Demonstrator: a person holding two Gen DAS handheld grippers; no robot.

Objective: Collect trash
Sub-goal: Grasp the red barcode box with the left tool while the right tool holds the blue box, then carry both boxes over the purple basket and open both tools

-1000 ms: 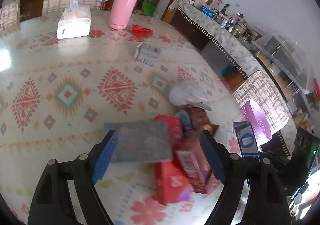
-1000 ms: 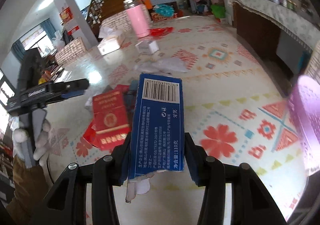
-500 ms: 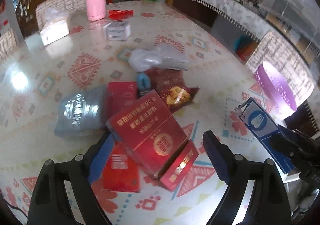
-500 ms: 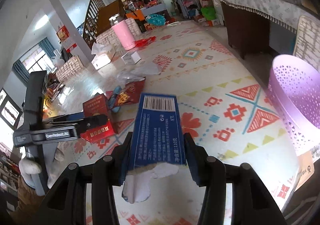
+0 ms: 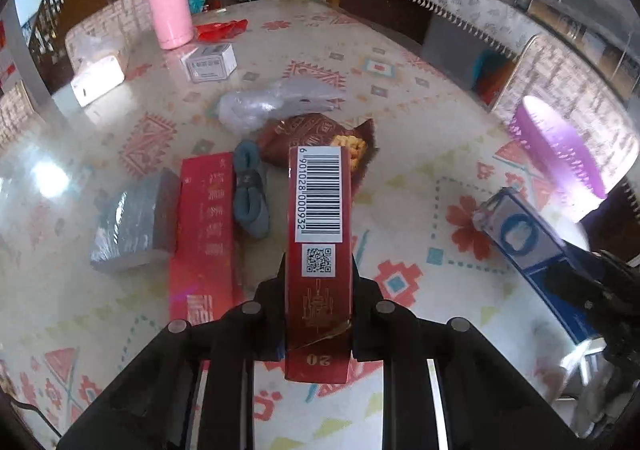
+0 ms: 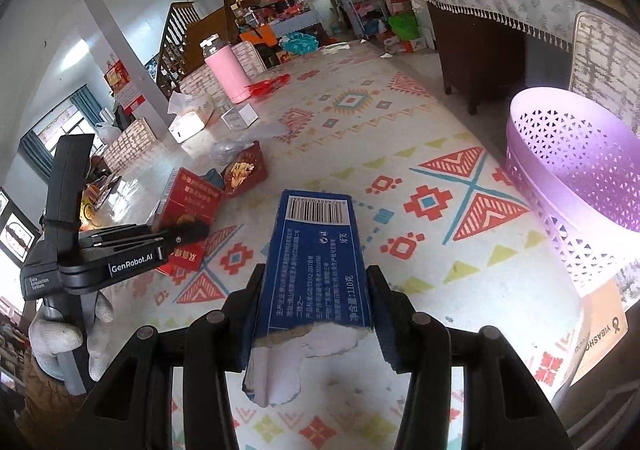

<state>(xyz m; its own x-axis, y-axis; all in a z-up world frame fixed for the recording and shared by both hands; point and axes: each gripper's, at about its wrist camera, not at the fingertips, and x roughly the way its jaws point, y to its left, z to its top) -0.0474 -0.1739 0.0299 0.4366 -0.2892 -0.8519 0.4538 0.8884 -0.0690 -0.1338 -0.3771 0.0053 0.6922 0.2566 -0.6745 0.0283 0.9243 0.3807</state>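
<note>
Left fingers (image 5: 319, 290) clamped on red carton (image 5: 320, 242) | right fingers (image 6: 316, 314) grip blue box (image 6: 316, 270) | basket (image 6: 568, 186) at table edge

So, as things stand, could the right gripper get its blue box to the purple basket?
Probably yes: the right gripper grips the blue box, and only bare tablecloth lies toward the purple basket.

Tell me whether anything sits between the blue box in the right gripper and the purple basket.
Nothing visible does. The blue box, clamped in the right gripper, has only bare patterned tablecloth between it and the purple basket at the table's right edge.
</note>
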